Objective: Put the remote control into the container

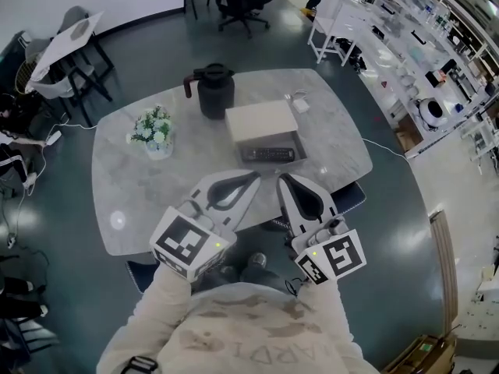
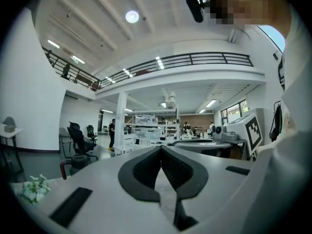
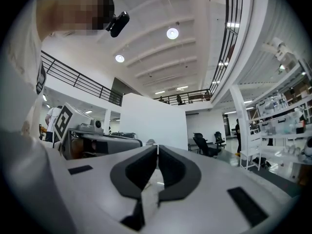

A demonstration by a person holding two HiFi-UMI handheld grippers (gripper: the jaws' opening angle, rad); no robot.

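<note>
Left hand-held gripper [image 1: 251, 179]: I am holding it clenched on nothing above the near edge of the worktop [image 1: 125, 178]; ahead, between the two tips, the remote control [image 1: 269, 154] is lying with its long axis left-to-right, crosswise to the jaws, at the near side of the beige container [image 1: 261, 121]; right hand-held gripper [image 1: 285, 181]: likewise clenched and empty, sitting about equally near.
</note>
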